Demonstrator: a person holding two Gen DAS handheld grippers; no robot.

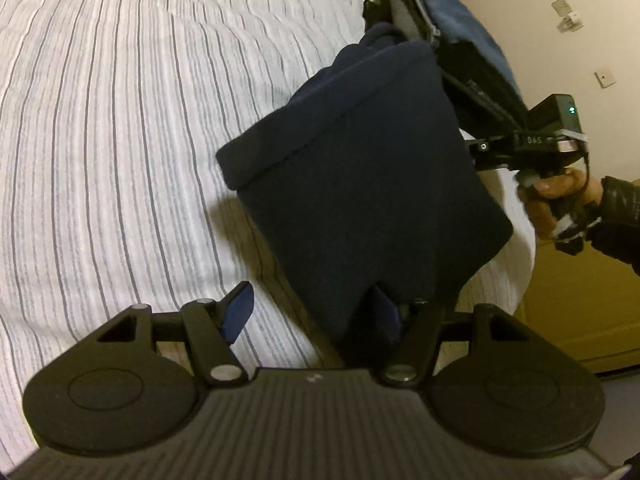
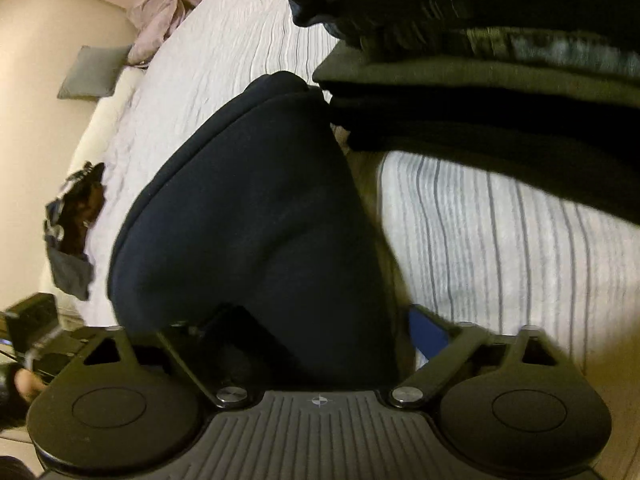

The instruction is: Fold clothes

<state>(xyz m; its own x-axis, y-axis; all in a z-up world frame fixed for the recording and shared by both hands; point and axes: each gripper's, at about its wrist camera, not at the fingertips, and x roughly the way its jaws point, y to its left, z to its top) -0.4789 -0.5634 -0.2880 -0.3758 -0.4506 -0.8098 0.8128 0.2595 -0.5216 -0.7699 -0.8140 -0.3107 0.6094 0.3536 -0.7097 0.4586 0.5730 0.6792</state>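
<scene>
Navy fleece, a folded garment, hangs between your two grippers above the striped bed. Its long axis runs from your left gripper up and away to your right gripper. At the left gripper, cloth drapes over the right-hand finger; the other blue pad stands bare and apart, so the jaws are spread and I cannot tell whether they pinch anything. From the right wrist view, the garment fills the gap of the right gripper, whose fingers also stand spread; the grip is unclear. A stack of folded dark clothes sits just beyond, touching the garment's far end and crowding any forward move.
</scene>
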